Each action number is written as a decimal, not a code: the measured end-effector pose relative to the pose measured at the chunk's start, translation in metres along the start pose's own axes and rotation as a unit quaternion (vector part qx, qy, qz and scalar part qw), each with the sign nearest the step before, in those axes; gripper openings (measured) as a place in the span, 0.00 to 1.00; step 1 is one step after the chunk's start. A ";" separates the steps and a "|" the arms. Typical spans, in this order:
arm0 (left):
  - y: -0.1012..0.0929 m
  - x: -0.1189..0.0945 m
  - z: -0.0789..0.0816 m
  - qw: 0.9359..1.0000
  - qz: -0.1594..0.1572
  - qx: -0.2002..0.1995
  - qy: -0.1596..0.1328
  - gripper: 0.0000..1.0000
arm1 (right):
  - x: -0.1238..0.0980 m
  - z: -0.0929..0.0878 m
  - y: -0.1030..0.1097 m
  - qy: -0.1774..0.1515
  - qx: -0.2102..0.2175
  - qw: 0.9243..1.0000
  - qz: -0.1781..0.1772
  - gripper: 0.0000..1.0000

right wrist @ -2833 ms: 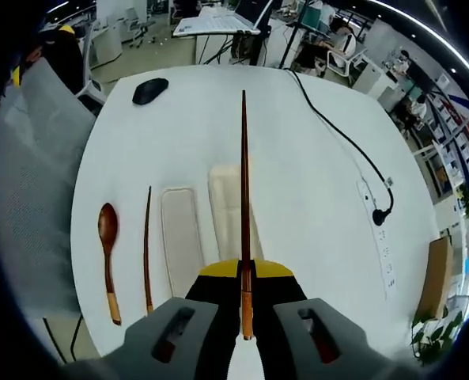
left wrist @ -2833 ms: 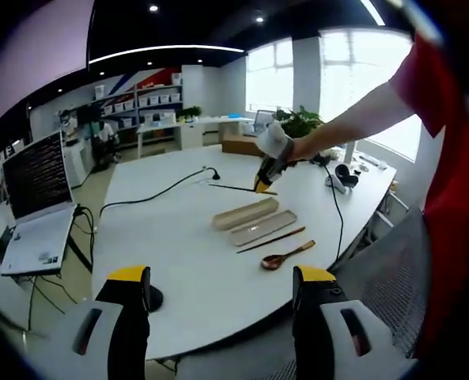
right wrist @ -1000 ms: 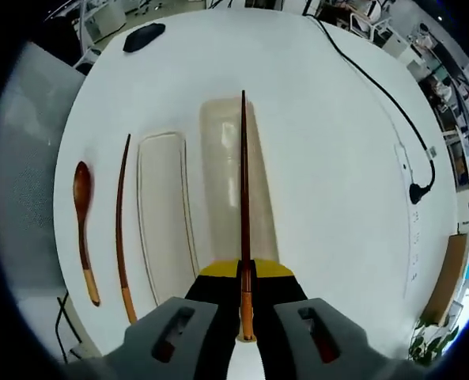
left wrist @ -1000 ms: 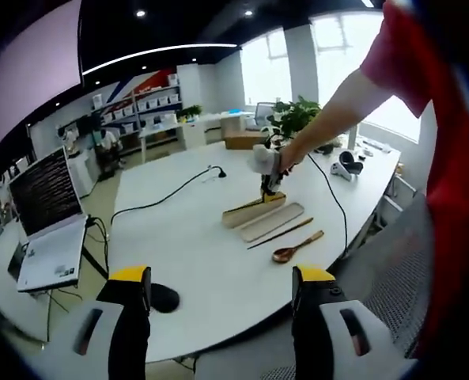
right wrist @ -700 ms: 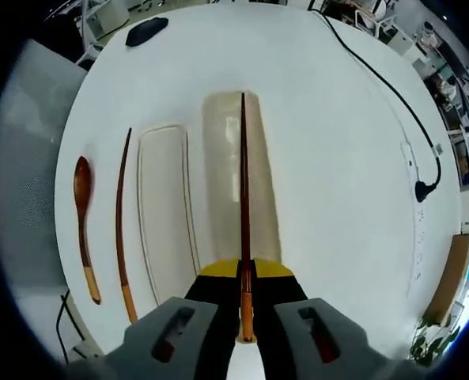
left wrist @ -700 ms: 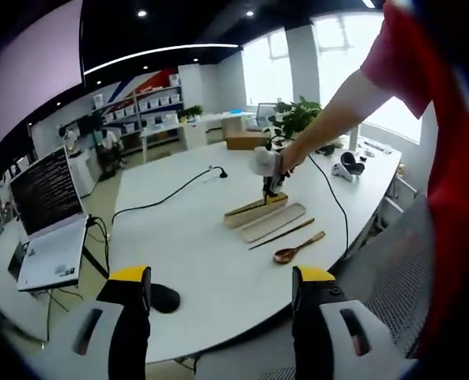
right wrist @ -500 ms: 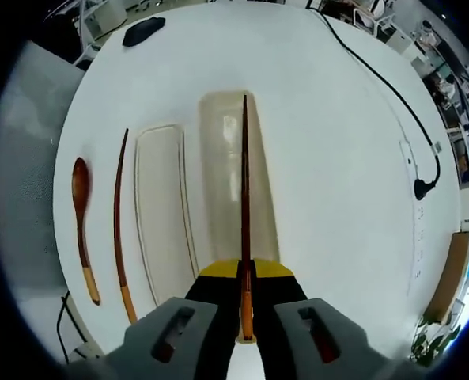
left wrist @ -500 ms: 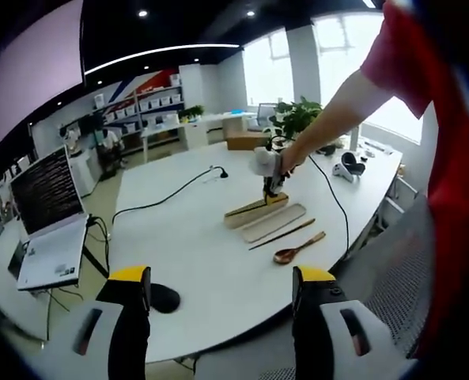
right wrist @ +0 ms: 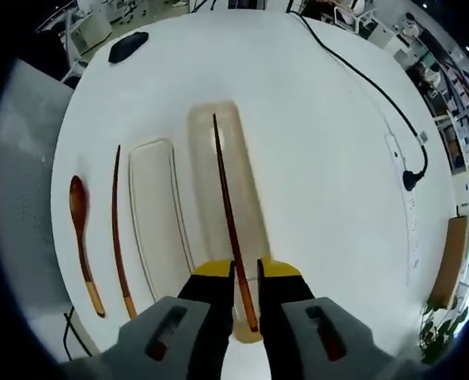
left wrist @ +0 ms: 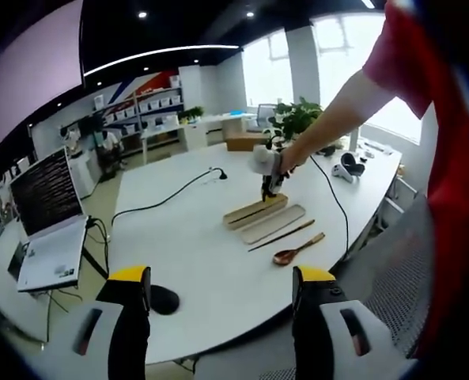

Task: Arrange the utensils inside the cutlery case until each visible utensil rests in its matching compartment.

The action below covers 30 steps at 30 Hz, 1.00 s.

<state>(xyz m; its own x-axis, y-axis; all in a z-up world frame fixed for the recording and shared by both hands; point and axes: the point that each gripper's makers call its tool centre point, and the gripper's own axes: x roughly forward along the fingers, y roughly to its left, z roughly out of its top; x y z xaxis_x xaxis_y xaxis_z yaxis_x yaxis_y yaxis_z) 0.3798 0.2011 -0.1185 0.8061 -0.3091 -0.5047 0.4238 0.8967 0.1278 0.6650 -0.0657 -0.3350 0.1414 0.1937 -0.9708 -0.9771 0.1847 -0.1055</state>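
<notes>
The open beige cutlery case (right wrist: 206, 198) lies lengthwise on the white table, with its lid (right wrist: 156, 214) beside it on the left. One dark wooden chopstick (right wrist: 228, 214) rests slanted in the case; its near end passes between the jaws of my right gripper (right wrist: 245, 273), which stand slightly apart, open. Left of the lid lie a second chopstick (right wrist: 117, 229) and a wooden spoon (right wrist: 80, 229). In the left gripper view my left gripper (left wrist: 222, 277) hangs open and empty at the table's near edge. Far across from it, the right gripper (left wrist: 270, 184) stands over the case (left wrist: 255, 211).
A black mouse (right wrist: 128, 46) sits at the table's edge. A black cable (right wrist: 353, 71) runs to a power strip (right wrist: 400, 158). A laptop (left wrist: 44, 206) stands on a side table. A mesh chair (right wrist: 20, 198) is beside the spoon. A person's arm in a red sleeve (left wrist: 424, 71) reaches over.
The right gripper lowered the chopstick into the case and its jaws parted. The chopstick now lies tilted and loose between them. The left gripper has not moved.
</notes>
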 end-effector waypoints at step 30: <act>-0.002 -0.016 0.003 0.991 -0.029 -0.123 -0.047 0.84 | -0.051 -0.013 0.005 -0.020 0.018 0.998 -0.051 0.05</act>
<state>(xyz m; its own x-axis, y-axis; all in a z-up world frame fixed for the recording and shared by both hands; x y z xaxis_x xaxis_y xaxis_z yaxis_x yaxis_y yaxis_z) 0.3669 0.2031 -0.1082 0.8231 -0.3801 -0.4219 0.3663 0.9231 -0.1169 0.6506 -0.0872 -0.2886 0.2477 0.2110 -0.9456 -0.9509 0.2401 -0.1954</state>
